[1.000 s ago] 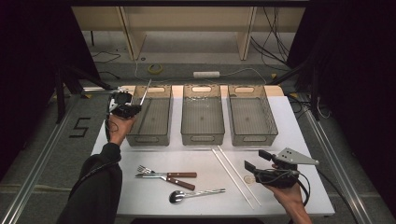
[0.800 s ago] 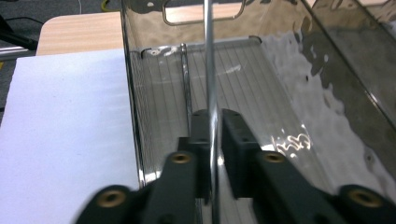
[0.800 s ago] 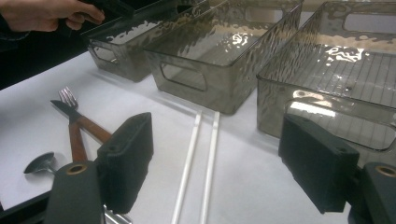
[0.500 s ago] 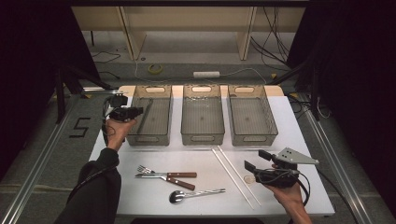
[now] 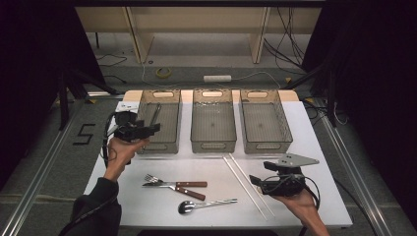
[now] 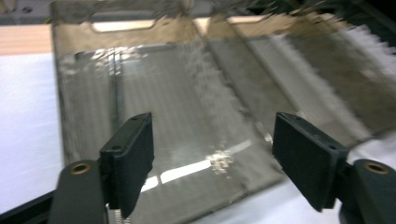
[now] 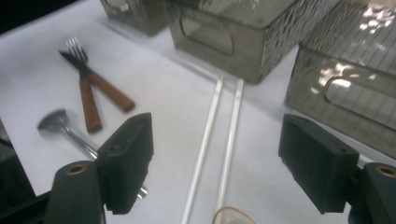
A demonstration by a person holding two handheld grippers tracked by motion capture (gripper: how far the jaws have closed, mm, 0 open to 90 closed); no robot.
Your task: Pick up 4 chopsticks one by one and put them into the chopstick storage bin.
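Black fingers of the left gripper (image 5: 150, 130) have just been opening, nothing between them, beside the left basket (image 5: 173, 107) near the desk's far-left corner, where a metal utensil (image 5: 155, 114) lies. Swinging back carelessly could knock the basket. The right gripper (image 5: 256, 181) gapes empty near the chopsticks (image 5: 243, 184).

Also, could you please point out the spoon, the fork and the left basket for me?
spoon (image 5: 186, 207): high view, on its bowl.
fork (image 5: 150, 178): high view, on its tines.
left basket (image 5: 156, 146): high view, on its near wall.
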